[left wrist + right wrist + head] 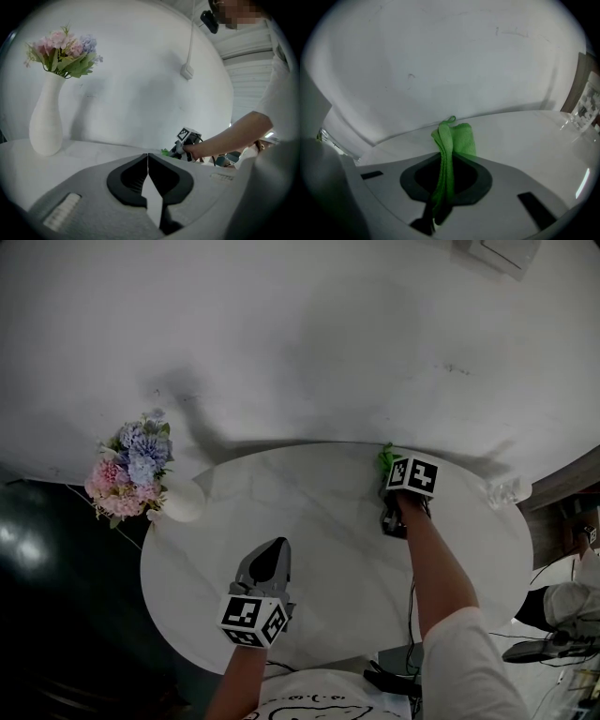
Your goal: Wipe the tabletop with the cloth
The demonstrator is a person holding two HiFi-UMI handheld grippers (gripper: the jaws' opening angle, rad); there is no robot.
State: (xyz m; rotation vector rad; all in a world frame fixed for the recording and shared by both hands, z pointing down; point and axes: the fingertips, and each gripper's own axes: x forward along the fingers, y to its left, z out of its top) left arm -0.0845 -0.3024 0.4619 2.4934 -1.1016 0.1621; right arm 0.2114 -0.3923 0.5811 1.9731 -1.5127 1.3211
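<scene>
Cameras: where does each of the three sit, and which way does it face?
Head view: on the person's head, facing down at the table; shows both forearms, left claw, right claw.
Left gripper view: on the left claw, facing across the table toward the vase; shows its shut jaws, right arm.
Right gripper view: on the right claw, facing the wall; shows its jaws pinching the cloth.
Shared: head and left views show the vase.

tabletop (pixel 319 549): round, white marble | cloth (pixel 452 138): green, bunched, at its far edge
</scene>
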